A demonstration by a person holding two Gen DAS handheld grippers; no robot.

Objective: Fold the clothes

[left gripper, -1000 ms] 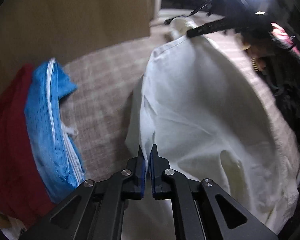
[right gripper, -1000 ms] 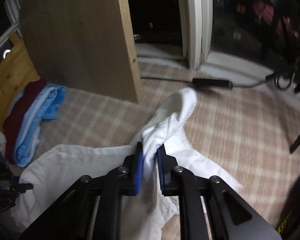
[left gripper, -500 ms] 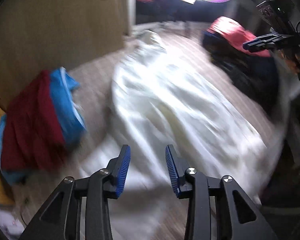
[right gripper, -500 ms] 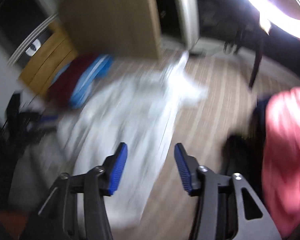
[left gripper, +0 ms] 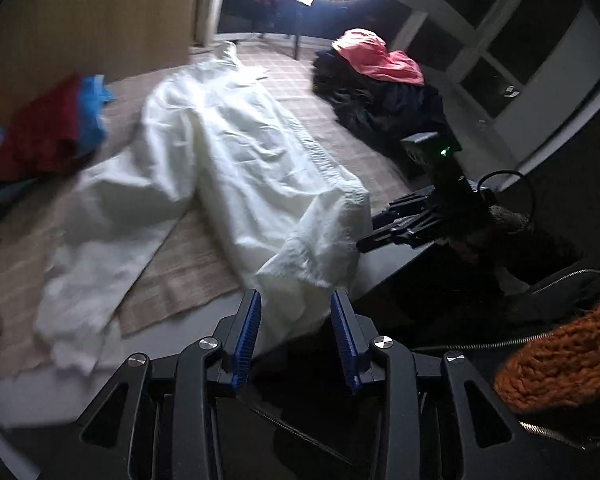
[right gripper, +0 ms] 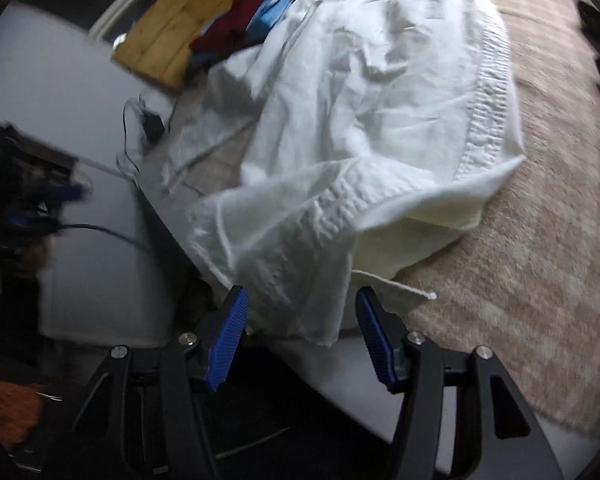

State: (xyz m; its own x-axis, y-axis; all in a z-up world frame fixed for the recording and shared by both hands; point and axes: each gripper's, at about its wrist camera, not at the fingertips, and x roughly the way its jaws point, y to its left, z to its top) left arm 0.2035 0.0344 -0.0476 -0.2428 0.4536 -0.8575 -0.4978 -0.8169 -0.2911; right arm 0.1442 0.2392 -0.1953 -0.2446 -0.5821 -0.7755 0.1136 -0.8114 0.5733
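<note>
One white garment (left gripper: 236,168) sprawls lengthwise across the checked rug (left gripper: 188,264), its long axis running away from both claws — near hem bunched at the rug's edge. Left gripper (left gripper: 296,332) and right gripper (right gripper: 300,330) each stand open, unloaded, the right's jaws having just narrowed; that hem lies directly ahead of both.

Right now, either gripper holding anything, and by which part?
Nothing held. Left gripper and right gripper both have jaws apart, pads clear of the white garment lying beyond them.
</note>
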